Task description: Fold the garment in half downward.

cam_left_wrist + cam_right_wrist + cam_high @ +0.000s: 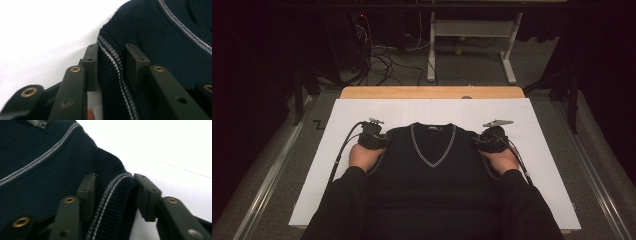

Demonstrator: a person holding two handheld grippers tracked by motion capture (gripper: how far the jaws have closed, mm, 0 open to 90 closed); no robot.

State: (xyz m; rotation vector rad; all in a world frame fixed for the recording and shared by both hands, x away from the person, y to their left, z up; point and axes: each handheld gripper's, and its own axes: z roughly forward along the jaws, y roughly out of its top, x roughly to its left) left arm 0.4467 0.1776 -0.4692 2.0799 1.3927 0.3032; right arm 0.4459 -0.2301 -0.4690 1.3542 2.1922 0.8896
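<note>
High view: vest point(432, 165) on white board point(532, 150); behind, desk legs point(509, 55), cables point(382, 60).

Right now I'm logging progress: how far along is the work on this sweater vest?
Done: the sweater vest lies flat on the white board. In hand: the left gripper and right gripper each straddle a striped armhole edge, fingers apart. Left: closing, then any lifting or folding.

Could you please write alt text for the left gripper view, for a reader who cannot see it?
The left gripper has its two black jaws on either side of the striped armhole edge of a dark navy knitted vest, with gaps still showing beside the fabric. The vest lies on a white sheet, and its striped V-neck trim runs across the upper right.
</note>
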